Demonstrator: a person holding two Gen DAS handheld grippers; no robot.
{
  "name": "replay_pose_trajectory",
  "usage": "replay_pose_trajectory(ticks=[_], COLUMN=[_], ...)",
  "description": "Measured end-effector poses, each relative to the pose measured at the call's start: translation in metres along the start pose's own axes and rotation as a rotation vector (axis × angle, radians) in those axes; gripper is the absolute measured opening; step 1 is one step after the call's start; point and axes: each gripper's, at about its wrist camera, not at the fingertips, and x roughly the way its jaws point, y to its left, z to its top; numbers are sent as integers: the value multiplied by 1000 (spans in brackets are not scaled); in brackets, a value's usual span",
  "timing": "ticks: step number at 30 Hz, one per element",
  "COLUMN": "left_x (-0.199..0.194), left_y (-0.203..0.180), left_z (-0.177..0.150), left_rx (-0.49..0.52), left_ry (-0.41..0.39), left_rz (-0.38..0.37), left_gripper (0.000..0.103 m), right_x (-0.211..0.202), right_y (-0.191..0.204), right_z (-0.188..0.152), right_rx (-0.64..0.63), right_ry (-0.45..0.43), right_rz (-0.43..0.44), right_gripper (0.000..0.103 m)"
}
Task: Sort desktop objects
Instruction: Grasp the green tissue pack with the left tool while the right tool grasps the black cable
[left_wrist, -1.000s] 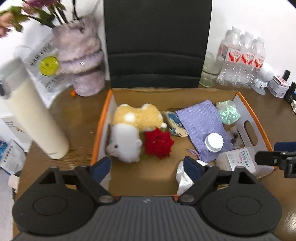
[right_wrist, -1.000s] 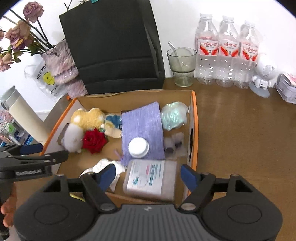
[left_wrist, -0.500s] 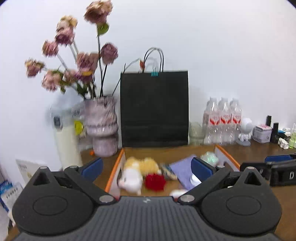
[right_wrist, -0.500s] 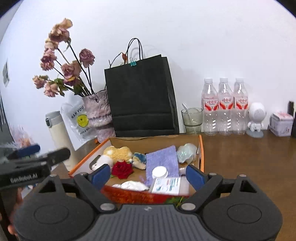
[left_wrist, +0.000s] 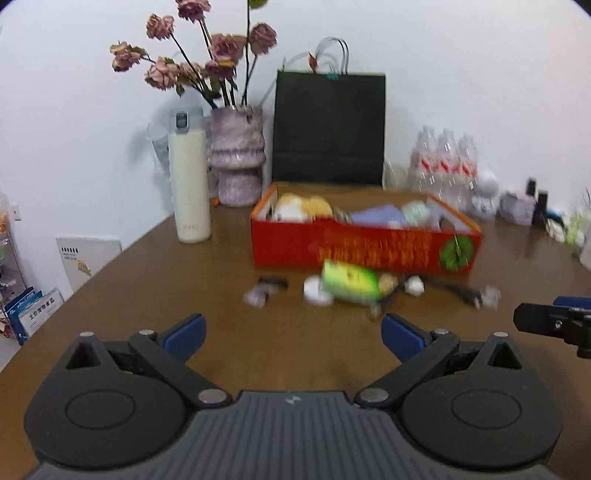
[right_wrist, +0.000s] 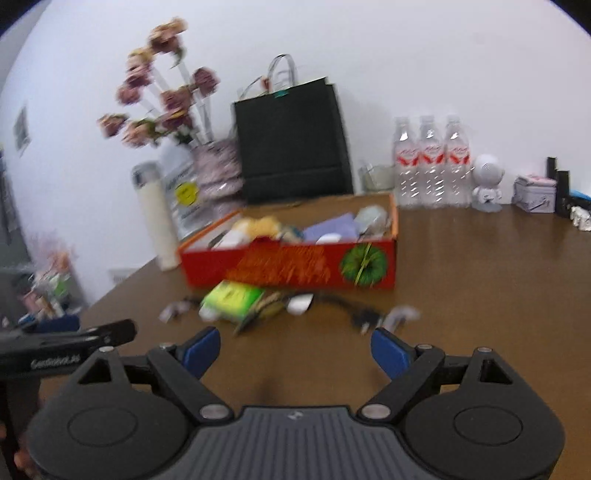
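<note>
Both my grippers have pulled back from over the red box (left_wrist: 364, 246); it now sits well ahead on the brown table (left_wrist: 258, 343). Left gripper (left_wrist: 293, 334): jaws wide apart, nothing between. White tumbler (left_wrist: 190, 177) far left. Just near of the box, blurred clutter: small wrapper (left_wrist: 258, 295), green packet (left_wrist: 349, 282), black cable (right_wrist: 347, 306). Right gripper (right_wrist: 295, 349): jaws apart, empty.
</note>
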Motion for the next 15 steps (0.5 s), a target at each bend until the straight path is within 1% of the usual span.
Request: replay_pose_trajectory(ticks=[2, 4, 6, 8, 9, 10, 13, 14, 15], left_x=[-7, -14, -15, -9, -4, 1, 19, 28, 37], left_y=[0, 1, 1, 0, 0, 1, 8, 12, 14], left_z=[-8, -12, -12, -9, -8, -6, 4, 8, 13], left_rx=[11, 15, 21, 30, 36, 40, 29, 16, 2], left_ry=[42, 59, 59, 61, 64, 64, 79, 89, 100], left_rz=[-11, -39, -53, -53, -54, -51, -46, -49, -57], left_gripper=[103, 103, 103, 103, 103, 103, 101, 99, 98], right_x=[-8, -15, -17, -16, -14, -12, 1, 7, 13], right_y=[2, 3, 5, 5, 7, 7, 4, 2, -1], right_z=[-14, -27, -31, -30, -27, -25, -20, -17, -14], right_rx=[-9, -26, -43, -50, -53, -55, -59, -58, -47], right_ry=[27, 43, 64, 68, 66, 66, 97, 106, 115], right_rz=[9, 33, 63, 76, 75, 76, 70, 64, 63], right_gripper=[88, 88, 81, 71, 68, 63, 52, 48, 47])
